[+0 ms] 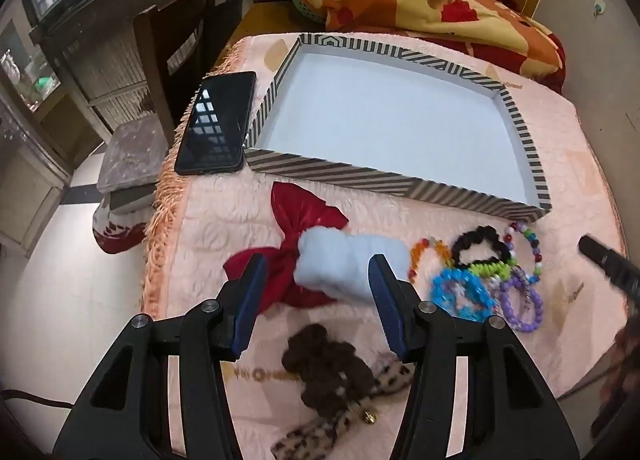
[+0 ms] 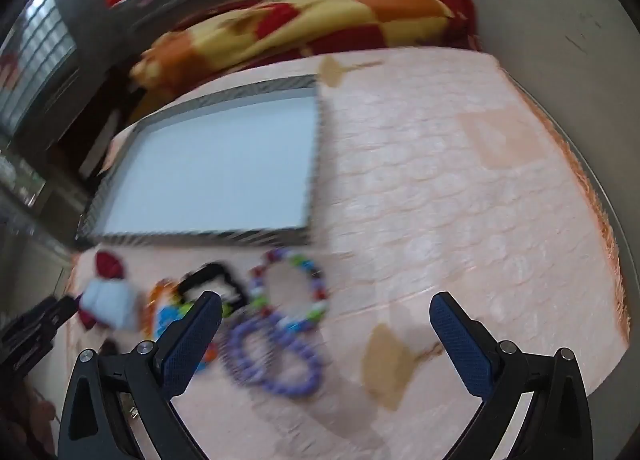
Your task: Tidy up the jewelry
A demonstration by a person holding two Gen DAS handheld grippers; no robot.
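Left claw [image 1: 316, 304] apart, phone [image 1: 216, 122] only there, right claw [image 2: 326, 344] apart

Home bedroom: patterned quilt [image 1: 432, 8], pink bedspread [image 1: 240, 228].

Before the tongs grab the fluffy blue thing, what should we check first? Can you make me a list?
1. Left tongs open with nothing pinched: ok.
2. Fluffy blue thing lined up between the left tongs' fingers: ok.
3. Blue thing free of the red bow: not ok, it lies on the bow.
4. Striped box has bare room inside: ok.
5. Right tongs open and holding nothing: ok.
6. Beaded bracelets safely clear of the grab: ok, they lie off to the side.
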